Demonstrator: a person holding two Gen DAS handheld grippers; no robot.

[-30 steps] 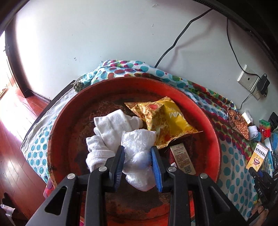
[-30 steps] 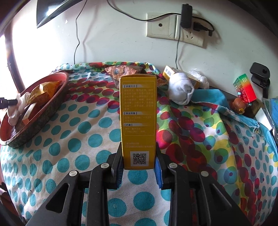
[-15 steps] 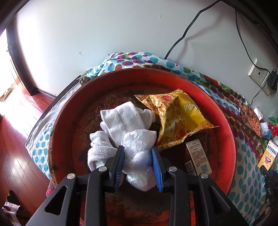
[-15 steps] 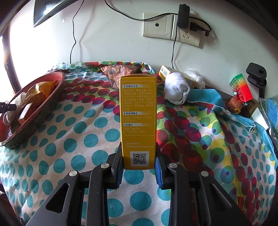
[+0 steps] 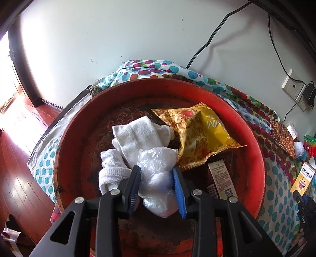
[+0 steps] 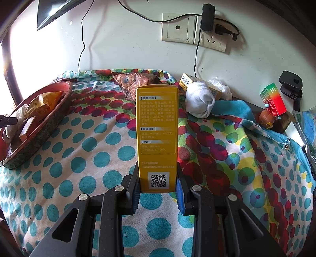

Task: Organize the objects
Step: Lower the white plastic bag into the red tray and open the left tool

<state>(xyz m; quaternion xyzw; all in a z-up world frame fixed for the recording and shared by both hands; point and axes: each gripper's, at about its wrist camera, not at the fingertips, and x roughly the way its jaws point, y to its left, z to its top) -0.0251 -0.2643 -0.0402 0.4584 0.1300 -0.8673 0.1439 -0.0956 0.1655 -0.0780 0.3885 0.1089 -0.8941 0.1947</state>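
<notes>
White wall [image 6: 122, 45] behind, with a double socket plate [image 6: 194, 30]; black adapter [image 6: 207, 17] plugged in, black cables [image 5: 209, 42] running up the wall. Tabletop under a polka-dot cloth [image 6: 83, 150], teal dots near, red and multicolour farther. Red-brown wood floor [image 5: 17, 158] at left, strong daylight glare on it. Dark door frame [image 5: 21, 65] at left.

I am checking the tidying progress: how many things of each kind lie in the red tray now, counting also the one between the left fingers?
Snack bag: 1
Plastic bag: 1
Small box: 1
White socks: 2, as far as I can tell
Total: 5
</notes>
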